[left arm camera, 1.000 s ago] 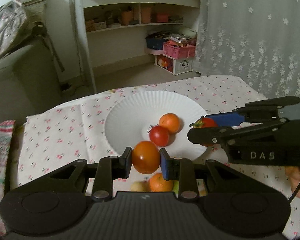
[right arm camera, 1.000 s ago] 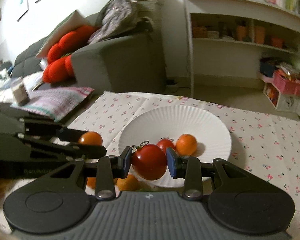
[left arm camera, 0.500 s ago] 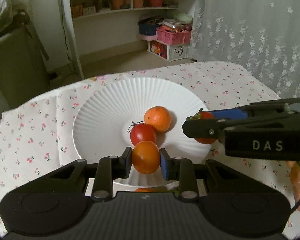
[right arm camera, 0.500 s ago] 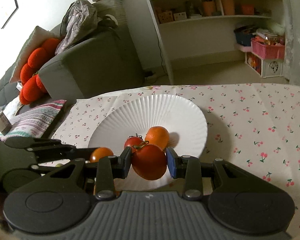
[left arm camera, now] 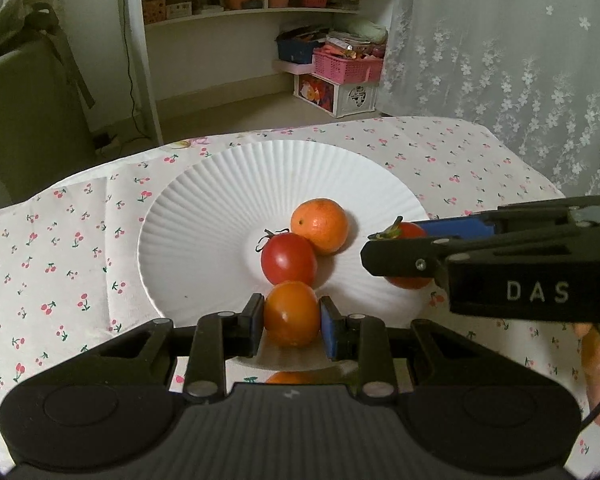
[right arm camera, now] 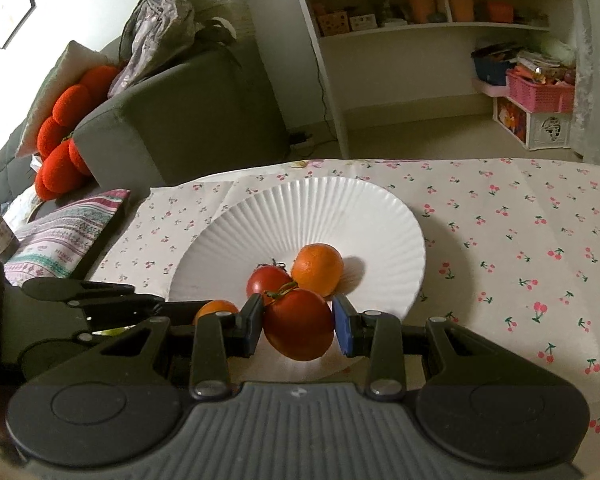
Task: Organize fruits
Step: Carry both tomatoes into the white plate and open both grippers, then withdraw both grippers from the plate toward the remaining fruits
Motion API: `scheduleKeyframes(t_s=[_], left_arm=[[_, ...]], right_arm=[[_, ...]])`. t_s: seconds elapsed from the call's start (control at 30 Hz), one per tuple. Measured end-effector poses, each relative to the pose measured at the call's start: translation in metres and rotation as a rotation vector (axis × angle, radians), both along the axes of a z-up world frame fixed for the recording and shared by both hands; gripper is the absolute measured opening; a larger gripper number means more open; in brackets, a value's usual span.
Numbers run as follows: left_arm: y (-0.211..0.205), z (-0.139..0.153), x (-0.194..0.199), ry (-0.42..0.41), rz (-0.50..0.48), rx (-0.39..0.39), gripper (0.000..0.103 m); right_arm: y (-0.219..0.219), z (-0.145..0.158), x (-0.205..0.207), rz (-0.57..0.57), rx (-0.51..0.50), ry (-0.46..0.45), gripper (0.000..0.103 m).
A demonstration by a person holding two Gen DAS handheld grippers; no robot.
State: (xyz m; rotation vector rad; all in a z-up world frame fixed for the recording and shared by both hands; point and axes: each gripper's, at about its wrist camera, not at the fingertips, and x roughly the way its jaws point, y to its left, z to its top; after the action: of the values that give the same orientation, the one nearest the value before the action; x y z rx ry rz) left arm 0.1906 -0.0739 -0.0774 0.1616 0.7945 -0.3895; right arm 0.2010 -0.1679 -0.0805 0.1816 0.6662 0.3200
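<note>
On the bench: a cloth (left arm camera: 440, 156) with small cherries covers it, and a white ribbed plate (left arm camera: 204, 200) lies on the cloth.
Plate content: a red tomato (left arm camera: 288, 258) and an orange (left arm camera: 320, 231) sit in the middle, touching each other.
Left gripper (left arm camera: 292, 322): its pads are closed on an orange tomato (left arm camera: 291, 314); the fruit hangs over the near edge of the plate, just in front of the red tomato. I cannot tell if it touches the plate.
Right gripper (right arm camera: 298, 326): its pads press from both sides on a big tomato (right arm camera: 299, 329) with a green stalk; it is over the near right part of the plate, close to the orange.
Gripper positions: in the left wrist view the right gripper comes in from the right side; in the right wrist view the left gripper is low at the left.
Below the left gripper: one more orange fruit (left arm camera: 288, 378) is partly seen, mostly hidden.
Behind the bench: a grey sofa (right arm camera: 188, 116) and a white shelf (right arm camera: 432, 28).
</note>
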Motion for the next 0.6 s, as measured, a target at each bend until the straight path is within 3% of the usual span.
scheduleKeyframes(t_s=[0.2,0.37,0.6], left_arm=[[0.001,-0.002,-0.002,-0.001,0.018,-0.006,0.017],[0.006,0.005,-0.004,0.008,0.026,-0.032,0.027],[0.028,0.024,-0.010,0.012,0.072,-0.075,0.034]], right_arm=[[0.004,-0.003,-0.002,0.015,-0.012,0.007,0.037],[0.001,0.004,-0.009,0.005,-0.017,-0.030,0.037],[-0.003,-0.001,-0.020,-0.019,-0.038,-0.042,0.038]])
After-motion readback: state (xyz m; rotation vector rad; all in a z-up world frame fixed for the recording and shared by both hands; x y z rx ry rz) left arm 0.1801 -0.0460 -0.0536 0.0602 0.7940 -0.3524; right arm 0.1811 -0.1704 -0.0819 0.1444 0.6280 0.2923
